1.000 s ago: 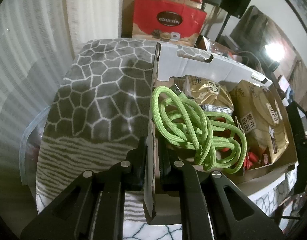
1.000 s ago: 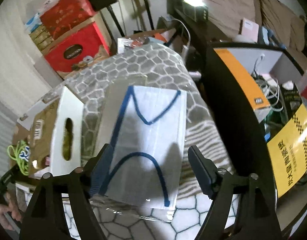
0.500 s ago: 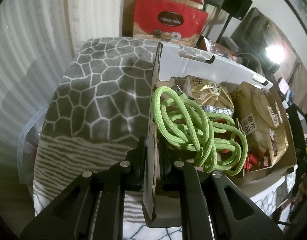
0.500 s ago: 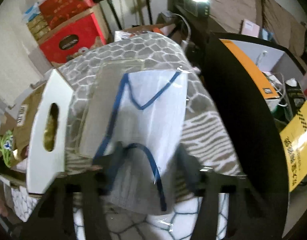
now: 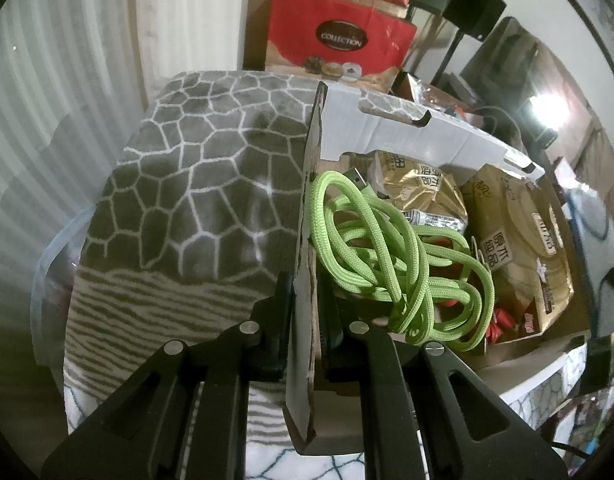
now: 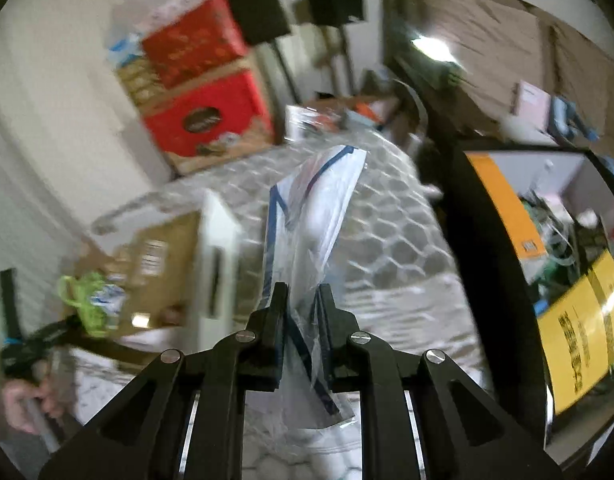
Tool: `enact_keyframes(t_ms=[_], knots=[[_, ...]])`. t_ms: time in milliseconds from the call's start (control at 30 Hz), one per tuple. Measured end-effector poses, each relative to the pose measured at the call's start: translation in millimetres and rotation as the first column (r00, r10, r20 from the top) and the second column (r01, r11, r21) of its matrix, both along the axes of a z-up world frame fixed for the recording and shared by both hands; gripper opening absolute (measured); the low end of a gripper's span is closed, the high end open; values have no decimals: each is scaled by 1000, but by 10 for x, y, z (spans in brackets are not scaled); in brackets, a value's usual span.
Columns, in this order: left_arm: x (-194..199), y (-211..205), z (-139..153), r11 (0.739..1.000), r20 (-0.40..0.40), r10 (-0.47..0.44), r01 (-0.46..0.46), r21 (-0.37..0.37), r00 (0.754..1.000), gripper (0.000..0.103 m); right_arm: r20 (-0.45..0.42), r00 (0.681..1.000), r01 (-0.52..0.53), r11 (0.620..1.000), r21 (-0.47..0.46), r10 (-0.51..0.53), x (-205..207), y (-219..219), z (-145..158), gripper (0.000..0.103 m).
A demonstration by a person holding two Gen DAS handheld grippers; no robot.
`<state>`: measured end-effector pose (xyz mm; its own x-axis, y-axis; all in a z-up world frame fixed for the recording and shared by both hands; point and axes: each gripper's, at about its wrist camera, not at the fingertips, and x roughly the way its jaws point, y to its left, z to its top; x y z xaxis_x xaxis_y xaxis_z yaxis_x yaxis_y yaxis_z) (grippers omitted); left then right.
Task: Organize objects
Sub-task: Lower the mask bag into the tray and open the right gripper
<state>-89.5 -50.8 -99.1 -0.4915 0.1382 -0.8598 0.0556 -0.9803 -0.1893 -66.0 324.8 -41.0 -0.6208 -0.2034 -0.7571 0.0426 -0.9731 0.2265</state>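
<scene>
The right gripper (image 6: 303,300) has its jaws closing on a clear plastic packet (image 6: 311,232) with white contents and blue lines; the pads pinch its lower part and the packet stands up on edge above the grey-and-white patterned blanket (image 6: 395,248). This view is blurred. To the left of the packet sits the cardboard box (image 6: 167,248) with its white end flap (image 6: 219,256), and a hand (image 6: 25,404) shows at the lower left edge.

The left gripper (image 5: 305,312) is clenched on the near side wall of the cardboard box (image 5: 307,240), one finger outside and one inside. Inside the box, just beside the inner finger, lies a coiled bright green cable (image 5: 387,252); beyond it are gold snack bags (image 5: 519,248) and some red items that are too hidden to make out. The box rests on the patterned blanket (image 5: 195,184), with red gift boxes (image 5: 339,44) behind
</scene>
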Motion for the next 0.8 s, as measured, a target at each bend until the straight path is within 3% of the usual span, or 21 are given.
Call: enact_keyframes(t_ms=[167, 333, 533, 800], knots=[[19, -20, -11, 999, 13, 6, -7, 33, 1000, 10, -21, 989, -146, 988, -57, 145, -57, -363, 235, 14], [14, -33, -10, 999, 19, 10, -11, 33, 1000, 10, -15, 950, -313, 946, -88, 312, -228, -999, 272, 14], [-2, -30, -3, 999, 26, 8, -9, 33, 1000, 10, 31, 892, -447, 889, -97, 452, -417, -1690, 82, 14], [-15, -20, 17, 999, 25, 4, -5, 33, 1000, 10, 89, 802, -587, 807, -60, 590, -599, -2196, -174, 16]])
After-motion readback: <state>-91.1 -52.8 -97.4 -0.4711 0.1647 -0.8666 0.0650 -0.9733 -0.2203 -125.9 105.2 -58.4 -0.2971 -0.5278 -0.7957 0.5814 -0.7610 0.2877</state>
